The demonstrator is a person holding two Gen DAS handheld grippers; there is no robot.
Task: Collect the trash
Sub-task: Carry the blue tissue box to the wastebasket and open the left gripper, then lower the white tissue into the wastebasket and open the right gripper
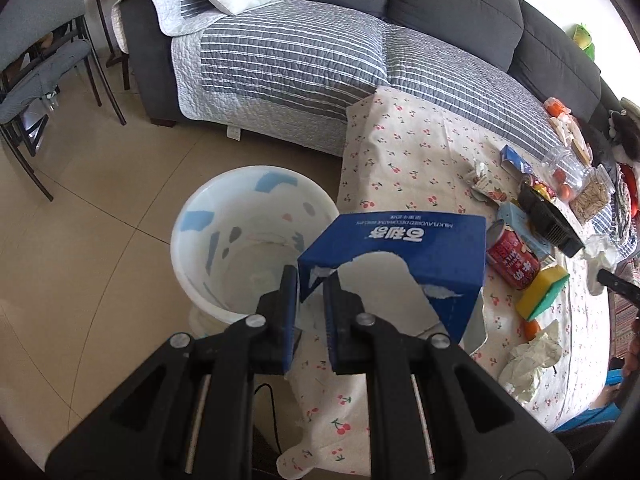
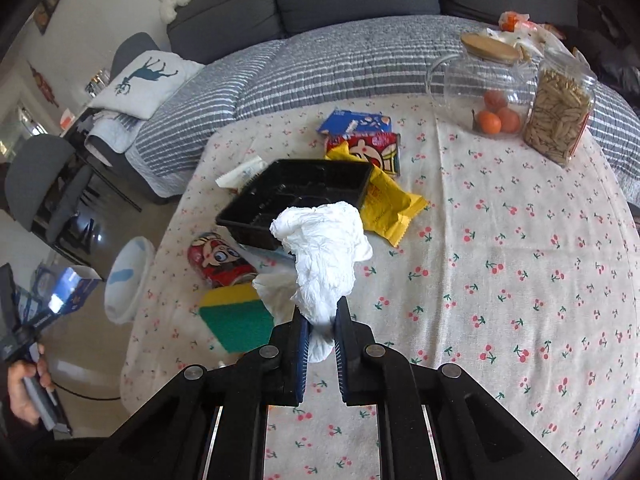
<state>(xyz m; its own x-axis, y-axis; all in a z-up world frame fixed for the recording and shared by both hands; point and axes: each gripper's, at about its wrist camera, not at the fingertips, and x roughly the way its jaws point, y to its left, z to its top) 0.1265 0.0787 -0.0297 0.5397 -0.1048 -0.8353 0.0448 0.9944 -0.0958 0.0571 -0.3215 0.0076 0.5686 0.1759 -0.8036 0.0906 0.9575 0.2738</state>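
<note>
Left wrist view: left tool (image 1: 311, 280) clamped on torn blue carton (image 1: 404, 256), frame centre, beside white bin (image 1: 208, 248) on the floor. Right wrist view: right tool (image 2: 321, 320) clamped on crumpled white tissue (image 2: 324, 248), centre frame, above cherry-print counter (image 2: 520, 280).

Both pictures are bright with soft daylight, and no lamp is visible. In the left wrist view the beige tiled floor (image 1: 100, 208) carries a pale sheen, and only faint shadows lie below the dark grey fabric sofa (image 1: 452, 4). In the right wrist view a glossy patch of floor at the far left reflects the light, and the clear glass jar with a wooden lid (image 2: 480, 88) shows small glints. The fisheye lens bends straight lines strongly near the edges, and the corners are black. The middle is sharp; the far left edge in the right wrist view is soft and a little smeared.
</note>
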